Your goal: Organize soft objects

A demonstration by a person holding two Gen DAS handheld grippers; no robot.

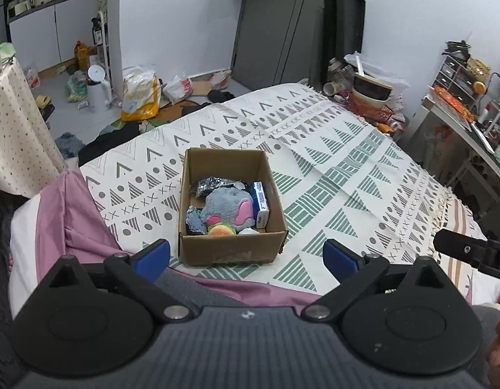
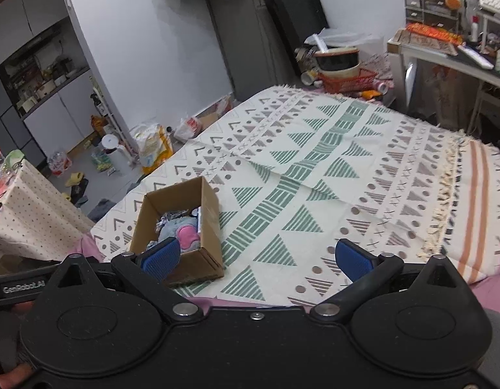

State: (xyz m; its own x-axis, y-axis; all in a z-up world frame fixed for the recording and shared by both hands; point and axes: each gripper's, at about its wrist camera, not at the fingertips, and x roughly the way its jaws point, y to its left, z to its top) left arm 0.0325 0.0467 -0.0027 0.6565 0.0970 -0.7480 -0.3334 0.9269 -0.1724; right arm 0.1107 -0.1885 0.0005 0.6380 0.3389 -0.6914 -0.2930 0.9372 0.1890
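Both wide open and holding nothing: left claw [image 1: 246,256] just short of the cardboard box [image 1: 232,253], right claw [image 2: 258,257] above the patterned blanket [image 2: 314,162] on the bed, box at its left finger. Packed inside the box: grey plush toy [image 1: 228,206] with pink ears, silver foil packet [image 1: 214,183], blue carton [image 1: 261,202].
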